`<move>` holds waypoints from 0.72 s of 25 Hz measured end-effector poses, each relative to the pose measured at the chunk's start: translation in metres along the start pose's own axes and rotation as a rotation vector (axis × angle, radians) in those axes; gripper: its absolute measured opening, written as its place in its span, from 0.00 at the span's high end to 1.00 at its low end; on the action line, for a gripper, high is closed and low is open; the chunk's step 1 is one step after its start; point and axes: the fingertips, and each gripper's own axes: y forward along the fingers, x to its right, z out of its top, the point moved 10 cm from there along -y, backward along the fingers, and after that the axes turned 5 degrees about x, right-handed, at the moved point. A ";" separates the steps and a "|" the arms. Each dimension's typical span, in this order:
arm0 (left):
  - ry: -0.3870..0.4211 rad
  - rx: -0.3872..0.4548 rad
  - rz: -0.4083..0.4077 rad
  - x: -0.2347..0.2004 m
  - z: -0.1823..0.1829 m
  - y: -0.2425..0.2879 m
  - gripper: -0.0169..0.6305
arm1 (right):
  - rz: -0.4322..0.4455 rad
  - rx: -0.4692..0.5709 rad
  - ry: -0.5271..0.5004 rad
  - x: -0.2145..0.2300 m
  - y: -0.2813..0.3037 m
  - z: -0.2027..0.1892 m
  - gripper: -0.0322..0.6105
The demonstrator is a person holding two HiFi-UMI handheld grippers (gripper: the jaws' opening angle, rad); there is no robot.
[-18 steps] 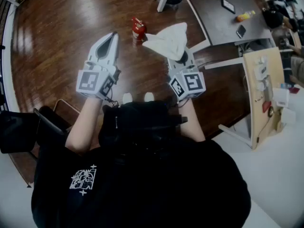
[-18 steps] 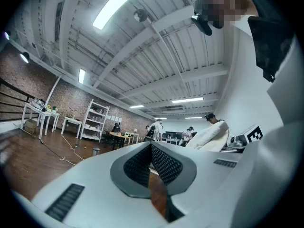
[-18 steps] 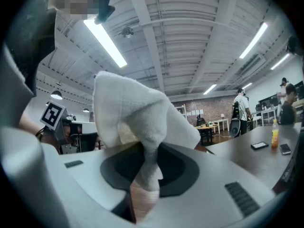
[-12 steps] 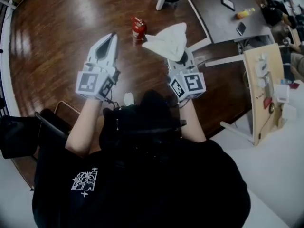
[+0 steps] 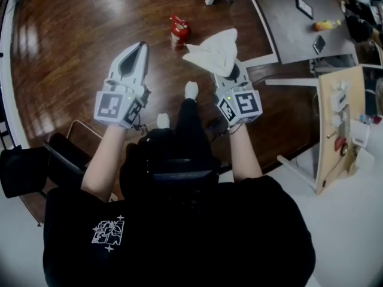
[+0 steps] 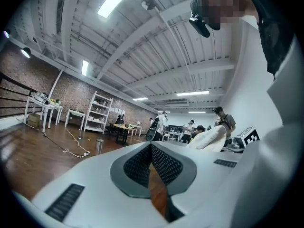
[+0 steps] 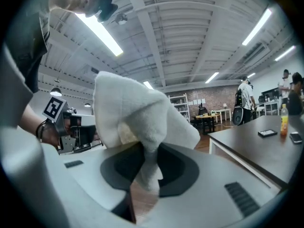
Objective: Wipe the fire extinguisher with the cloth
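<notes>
The fire extinguisher (image 5: 178,30) stands upright on the wooden floor (image 5: 78,17), off the left edge of the grey table (image 5: 278,26) and ahead of both grippers. The right gripper (image 5: 229,70) has its jaws clamped on the white cloth (image 5: 214,51), which bunches up above them. The left gripper (image 5: 142,45) has its jaws closed together with nothing between them.
</notes>
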 end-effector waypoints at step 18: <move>-0.053 0.021 0.012 -0.128 -0.347 0.154 0.97 | 0.162 -0.161 -0.062 0.207 0.162 -0.355 0.79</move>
